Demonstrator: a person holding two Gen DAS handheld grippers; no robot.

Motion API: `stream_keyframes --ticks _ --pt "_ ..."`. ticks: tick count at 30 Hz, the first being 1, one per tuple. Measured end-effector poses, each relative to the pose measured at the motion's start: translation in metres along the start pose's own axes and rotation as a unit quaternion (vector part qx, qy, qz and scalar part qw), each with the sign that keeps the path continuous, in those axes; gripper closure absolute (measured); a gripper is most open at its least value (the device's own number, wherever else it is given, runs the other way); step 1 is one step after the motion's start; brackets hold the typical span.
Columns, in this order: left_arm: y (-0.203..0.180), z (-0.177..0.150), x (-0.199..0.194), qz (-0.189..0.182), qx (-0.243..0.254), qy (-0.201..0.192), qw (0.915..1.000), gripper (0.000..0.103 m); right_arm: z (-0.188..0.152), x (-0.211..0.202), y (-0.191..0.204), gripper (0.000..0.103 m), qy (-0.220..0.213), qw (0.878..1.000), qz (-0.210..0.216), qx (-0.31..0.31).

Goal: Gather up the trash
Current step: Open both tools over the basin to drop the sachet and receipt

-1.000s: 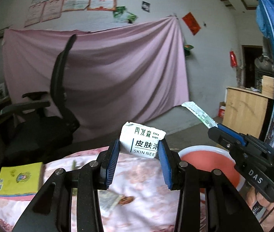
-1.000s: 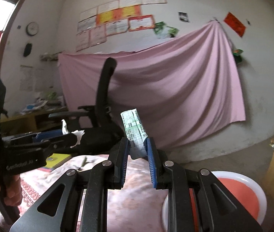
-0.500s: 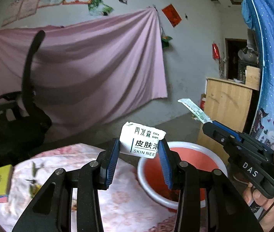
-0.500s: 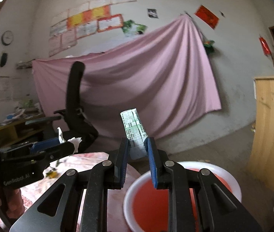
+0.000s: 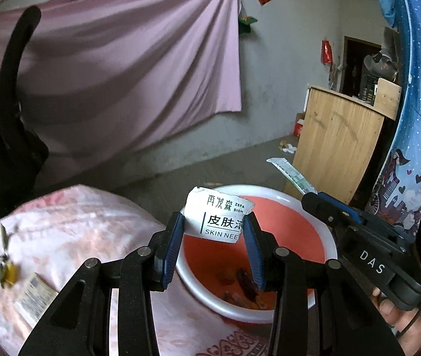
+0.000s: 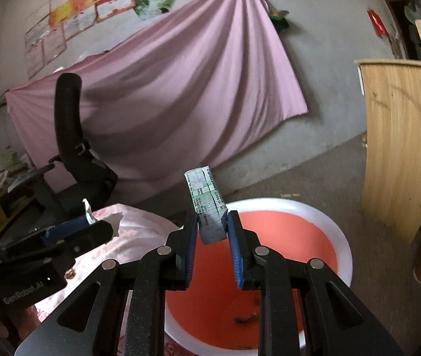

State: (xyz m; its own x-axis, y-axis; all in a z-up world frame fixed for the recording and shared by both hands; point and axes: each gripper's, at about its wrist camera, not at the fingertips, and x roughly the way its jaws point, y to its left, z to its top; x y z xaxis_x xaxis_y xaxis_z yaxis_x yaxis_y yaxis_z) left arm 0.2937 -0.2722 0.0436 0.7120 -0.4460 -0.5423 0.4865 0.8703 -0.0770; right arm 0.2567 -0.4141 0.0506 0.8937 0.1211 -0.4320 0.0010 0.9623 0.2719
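My left gripper [image 5: 213, 231] is shut on a crumpled white skin-care box [image 5: 217, 218] with green lettering, held over the near rim of a white basin with a red inside [image 5: 327, 237]. My right gripper [image 6: 211, 228] is shut on a folded green-printed paper packet [image 6: 206, 195] above the same basin [image 6: 344, 255]. The right gripper also shows at the right of the left wrist view [image 5: 314, 197], its packet [image 5: 290, 173] sticking out. The left gripper appears at the left of the right wrist view [image 6: 91, 227]. Brown scraps [image 5: 240, 284] lie in the basin.
The basin stands beside a table with a pink floral cloth [image 5: 71, 231], where a small printed wrapper [image 5: 33, 298] and a yellow-green scrap [image 5: 7, 270] lie. A black office chair [image 6: 74, 160] is at the left, a wooden cabinet [image 6: 403, 148] at the right.
Both grippers have swung right, from above the table to above the basin, and dipped lower. Each keeps hold of its piece of trash.
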Motion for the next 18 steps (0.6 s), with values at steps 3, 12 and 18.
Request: stream_keyframes --ticks 3,12,18 --pt "0.001 0.0 0.008 -0.004 -0.011 0.018 0.9998 0.067 -0.001 0.003 -0.003 0.083 0.012 1.0 -0.003 0.006" --pt "0.004 0.002 0.019 0.006 -0.025 0.045 0.9986 0.055 0.0 0.01 -0.007 0.082 0.032 0.999 -0.008 0.017" --pt "0.01 0.001 0.017 0.009 -0.042 0.04 0.9982 0.045 -0.001 0.012 -0.012 0.079 0.039 0.999 -0.015 0.027"
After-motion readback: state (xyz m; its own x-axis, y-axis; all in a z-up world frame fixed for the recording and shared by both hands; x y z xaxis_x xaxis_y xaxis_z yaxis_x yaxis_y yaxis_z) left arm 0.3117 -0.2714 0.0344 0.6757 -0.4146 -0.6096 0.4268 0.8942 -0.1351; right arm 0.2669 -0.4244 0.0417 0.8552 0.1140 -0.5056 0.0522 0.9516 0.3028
